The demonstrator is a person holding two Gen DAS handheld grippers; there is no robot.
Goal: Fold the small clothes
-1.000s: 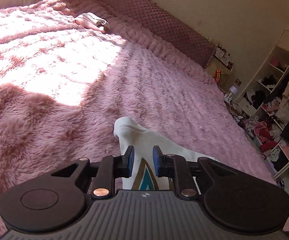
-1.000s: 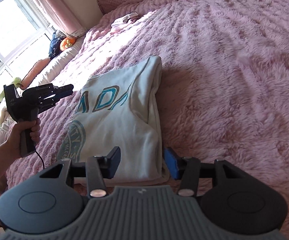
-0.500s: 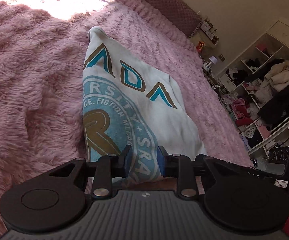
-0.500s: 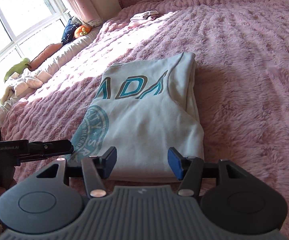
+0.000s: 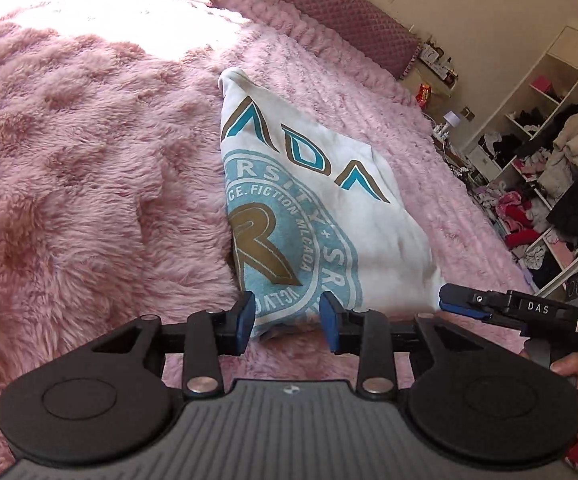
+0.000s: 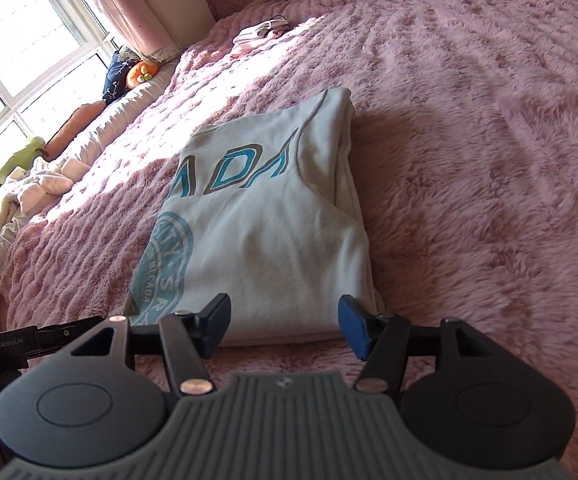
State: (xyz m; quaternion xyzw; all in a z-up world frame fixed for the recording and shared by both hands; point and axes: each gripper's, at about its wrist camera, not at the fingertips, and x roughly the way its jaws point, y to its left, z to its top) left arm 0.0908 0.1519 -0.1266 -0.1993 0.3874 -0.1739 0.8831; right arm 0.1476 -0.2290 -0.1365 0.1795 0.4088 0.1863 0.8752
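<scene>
A folded white garment (image 5: 329, 216) with a teal and brown print lies flat on the fluffy pink bedspread (image 5: 89, 200). My left gripper (image 5: 289, 320) sits at its near left edge. The jaws are opening, the hem shows in the gap, and the pads are clear of the cloth. In the right wrist view the same garment (image 6: 273, 232) stretches away from my right gripper (image 6: 285, 326). Its jaws are also opening, wide over the near hem, with no pad pressing on it. Each gripper shows in the other's view: the right gripper (image 5: 447, 300) beside the garment's near right corner, the left gripper (image 6: 89, 326) at its near left.
A small pink and white garment (image 6: 261, 32) lies far up the bed near the quilted headboard cushion (image 5: 349, 12). Open shelves (image 5: 549, 160) stuffed with clothes stand to the right of the bed. A window (image 6: 21, 52), cushions and a clothes pile (image 6: 37, 188) line the left side.
My left gripper has drawn back from the garment's far corner to its near edge, and its jaws have widened. The right gripper's jaws have widened too; it has hardly moved.
</scene>
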